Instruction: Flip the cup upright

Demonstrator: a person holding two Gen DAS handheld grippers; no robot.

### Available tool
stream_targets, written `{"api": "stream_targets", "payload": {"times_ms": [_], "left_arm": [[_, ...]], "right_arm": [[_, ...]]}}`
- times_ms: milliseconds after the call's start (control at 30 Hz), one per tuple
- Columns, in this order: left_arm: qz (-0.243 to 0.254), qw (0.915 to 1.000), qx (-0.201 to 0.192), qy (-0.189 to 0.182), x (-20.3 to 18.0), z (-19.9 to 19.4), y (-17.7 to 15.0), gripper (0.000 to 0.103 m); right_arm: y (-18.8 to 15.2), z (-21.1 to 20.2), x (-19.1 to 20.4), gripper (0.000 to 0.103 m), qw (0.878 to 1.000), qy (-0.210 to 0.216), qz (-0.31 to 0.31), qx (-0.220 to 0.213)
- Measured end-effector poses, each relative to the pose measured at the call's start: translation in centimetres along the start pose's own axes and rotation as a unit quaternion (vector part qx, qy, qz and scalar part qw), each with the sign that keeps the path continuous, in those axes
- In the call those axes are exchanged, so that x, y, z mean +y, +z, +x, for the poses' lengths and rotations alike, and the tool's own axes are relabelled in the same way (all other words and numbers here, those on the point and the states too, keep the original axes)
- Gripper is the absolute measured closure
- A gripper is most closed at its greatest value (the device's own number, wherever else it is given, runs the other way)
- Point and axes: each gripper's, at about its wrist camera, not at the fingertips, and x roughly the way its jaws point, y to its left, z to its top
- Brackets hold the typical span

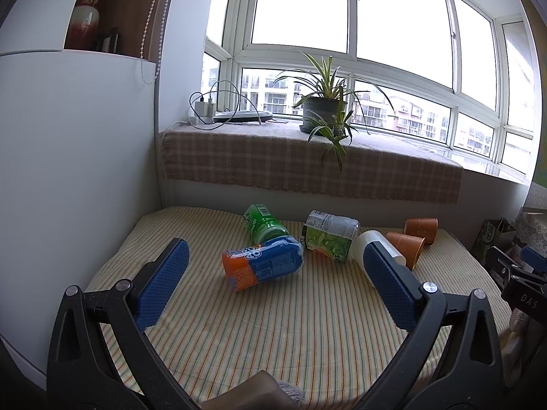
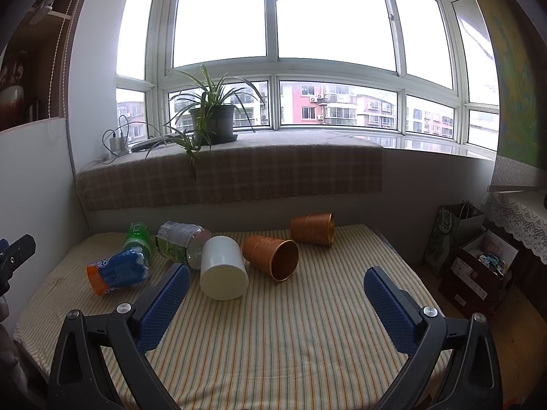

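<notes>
The near orange cup point(image 2: 271, 255) lies on its side on the striped tabletop point(image 2: 290, 324), mouth toward the near right, just ahead of the right gripper point(image 2: 277, 302), the nearer one, while both it and the left gripper point(image 1: 273, 282) hold their jaws wide and empty.

Three bottles point(image 1: 263, 266) lying on striped cloth point(image 1: 290, 335), potted plant point(image 2: 213, 119) on windowsill, paper bag point(image 2: 448, 235)

The white cup point(image 2: 224, 268) lies on a yellow-striped cloth point(image 2: 290, 324); two copper-orange cups point(image 2: 271, 256); a blue-and-orange bottle point(image 2: 118, 271); green bottles point(image 1: 265, 227); blue-padded fingers point(image 2: 164, 302).
</notes>
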Motion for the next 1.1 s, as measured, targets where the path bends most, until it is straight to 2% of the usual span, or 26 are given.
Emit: {"api": "stream_targets", "payload": {"times_ms": [667, 1100], "left_arm": [[-0.003, 1.0000, 0.003, 0.004, 0.9, 0.8, -0.7, 0.000], [-0.010, 0.9994, 0.014, 0.029, 3.4, 1.1, -1.2, 0.000]], "right_arm": [[0.4, 0.5, 1.2, 0.000, 1.000, -0.006, -0.016, 0.001], [1.8, 2.5, 4.5, 0.000, 0.999, 0.023, -0.045, 0.001]]}}
